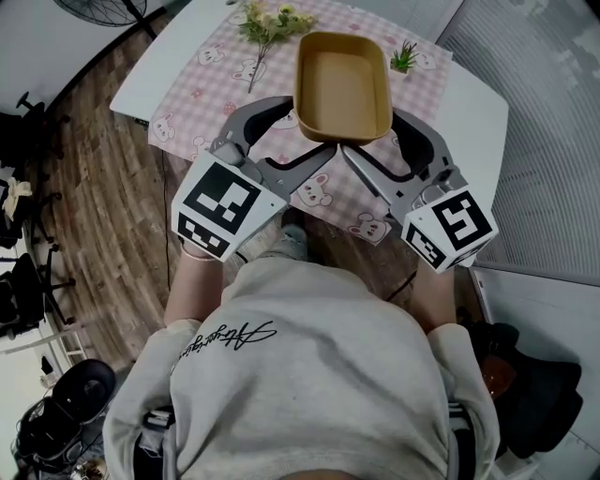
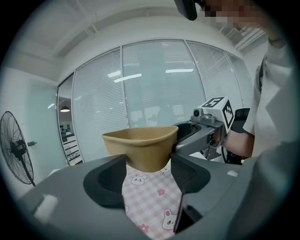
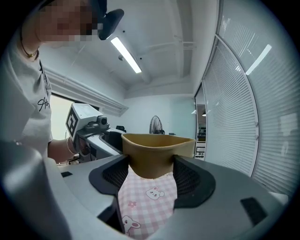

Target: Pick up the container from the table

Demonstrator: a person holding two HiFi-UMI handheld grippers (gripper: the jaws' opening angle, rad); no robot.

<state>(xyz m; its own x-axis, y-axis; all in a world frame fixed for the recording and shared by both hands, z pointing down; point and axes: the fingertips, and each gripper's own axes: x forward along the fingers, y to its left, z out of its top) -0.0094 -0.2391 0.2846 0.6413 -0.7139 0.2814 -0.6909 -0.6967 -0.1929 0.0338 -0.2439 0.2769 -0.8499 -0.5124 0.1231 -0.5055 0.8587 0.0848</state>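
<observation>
Two grippers share one load. The tan, empty container [image 1: 343,84] hangs between them at 12 o'clock from the person, above the pink checked cloth [image 1: 216,84] that covers the white table [image 1: 473,98].

The left gripper [image 1: 300,129] takes the container's near corner at about 7 o'clock. In the left gripper view its jaws stand wide apart, the left gripper [image 2: 149,174] with a pad pressed on each side of the container [image 2: 140,146] just under the rim. The rounded corner fills the gap between them, and the bunny-print cloth [image 2: 150,206] shows below the container's base.

The right gripper [image 1: 369,137] takes the other near corner, at about 5 o'clock. In the right gripper view, the right gripper [image 3: 150,182] is spread just as wide, both ribbed pads against the walls of the container [image 3: 157,151], with the cloth [image 3: 146,201] below it. Each gripper view shows the other gripper beyond the container, at 3 o'clock in the left one and at 9 o'clock in the right one.

On the cloth, at 11 o'clock from the container, lies a bunch of flowers [image 1: 267,23]. A small green plant [image 1: 405,58] stands at 2 o'clock, just beside the rim.
</observation>
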